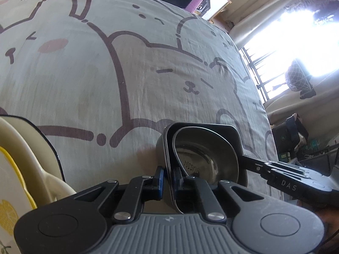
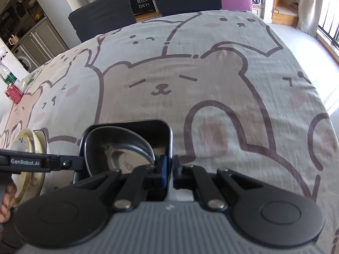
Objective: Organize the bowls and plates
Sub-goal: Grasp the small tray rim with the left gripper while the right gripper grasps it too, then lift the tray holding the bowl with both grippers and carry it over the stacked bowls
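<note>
Both grippers pinch opposite rims of a black square bowl with a steel bowl nested inside.

Left gripper (image 1: 168, 178) has its jaws nearly closed on the near rims of the black square bowl (image 1: 222, 130) and the steel bowl (image 1: 203, 150), blue pads on either side of the two walls. Right gripper (image 2: 171, 170) has its jaws closed on the black bowl's right wall alone, one pad inside, one outside. The pair sits on the table (image 2: 211, 80), covered with a bear-print cloth. Well to the left stands a stack of cream plates (image 1: 23, 154), one with a yellow rim.
</note>
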A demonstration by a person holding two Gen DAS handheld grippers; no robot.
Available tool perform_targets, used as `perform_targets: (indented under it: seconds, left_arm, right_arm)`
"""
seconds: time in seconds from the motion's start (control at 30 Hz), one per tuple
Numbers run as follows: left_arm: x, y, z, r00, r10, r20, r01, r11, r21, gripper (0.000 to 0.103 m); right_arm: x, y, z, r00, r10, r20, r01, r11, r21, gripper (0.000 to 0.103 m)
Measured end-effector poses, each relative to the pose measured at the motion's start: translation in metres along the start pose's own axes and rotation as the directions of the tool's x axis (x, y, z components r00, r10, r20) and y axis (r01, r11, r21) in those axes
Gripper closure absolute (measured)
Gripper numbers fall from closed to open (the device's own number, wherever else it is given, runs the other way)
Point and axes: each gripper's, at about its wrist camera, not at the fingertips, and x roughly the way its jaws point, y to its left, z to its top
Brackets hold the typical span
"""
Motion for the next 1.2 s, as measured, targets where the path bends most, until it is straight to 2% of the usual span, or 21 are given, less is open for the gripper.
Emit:
perform_targets:
  seconds: [0.4, 0.77, 0.87, 0.97, 1.2]
  left_arm:
    - [-0.006, 0.005, -0.001, 1.000, -0.025, -0.002, 0.024, 0.998, -0.061, 0.096]
    - [-0.005, 0.003, -0.004, 1.000, -0.018, 0.012, 0.018, 0.999, -0.044, 0.098]
    - [-0.007, -0.002, -0.003, 0.999, 0.007, 0.032, -0.007, 1.000, -0.006, 0.099]
    - [-0.010, -0.002, -0.001, 0.999, -0.009, 0.039, 0.009, 1.000, -0.009, 0.099]
    - [-0.022, -0.005, 0.004, 0.997, -0.026, 0.071, 0.026, 1.000, 0.011, 0.099]
  right_arm:
    - [0.001, -0.004, 0.001, 1.000, 0.024, -0.020, -0.023, 0.999, 0.044, 0.098]
    - [0.003, -0.007, 0.000, 0.999, 0.026, -0.022, -0.024, 0.996, 0.080, 0.098]
    - [0.002, -0.005, 0.000, 0.999, 0.024, -0.034, -0.021, 0.997, 0.077, 0.099]
    - [0.000, -0.004, -0.001, 0.999, 0.027, -0.037, -0.024, 0.997, 0.071, 0.099]
    - [-0.013, -0.007, 0.000, 0.999, 0.048, 0.015, -0.049, 0.995, 0.090, 0.098]
